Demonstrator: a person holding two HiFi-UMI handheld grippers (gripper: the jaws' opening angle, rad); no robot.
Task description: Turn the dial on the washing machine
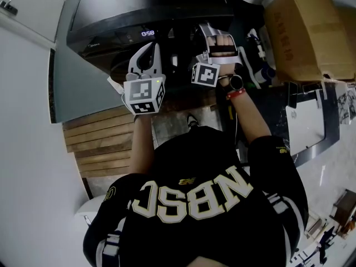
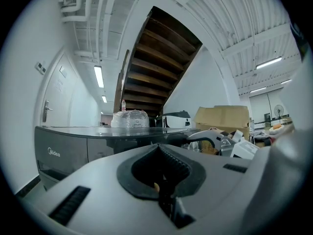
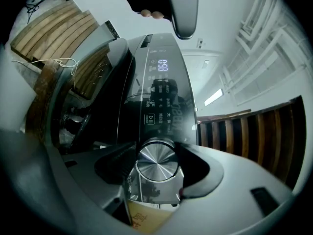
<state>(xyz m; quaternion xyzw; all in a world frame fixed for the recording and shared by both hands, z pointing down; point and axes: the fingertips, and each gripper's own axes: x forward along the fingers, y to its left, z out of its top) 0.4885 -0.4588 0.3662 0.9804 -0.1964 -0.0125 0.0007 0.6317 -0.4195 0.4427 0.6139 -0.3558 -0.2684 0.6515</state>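
Note:
The dark washing machine (image 1: 111, 15) stands in front of me, its display (image 1: 147, 33) lit. In the right gripper view the round metal dial (image 3: 157, 164) sits on the glossy control panel (image 3: 159, 106), below the lit display (image 3: 163, 65). My right gripper (image 3: 156, 155) has its jaws around the dial, with the pads against both sides. The head view shows that right gripper (image 1: 214, 33) up against the panel, hiding the dial. Beside it on the left, my left gripper (image 1: 149, 52) is held level. Seen in its own view, the left gripper (image 2: 157, 148) is shut and empty.
A cardboard box (image 1: 306, 32) stands at the right, with white gear (image 1: 258, 60) beside it. Wooden slats (image 1: 100, 143) lie low on the left, next to a grey appliance (image 2: 73, 146) with a wrapped bundle (image 2: 129, 119) on top. A wooden staircase (image 2: 156, 58) rises behind.

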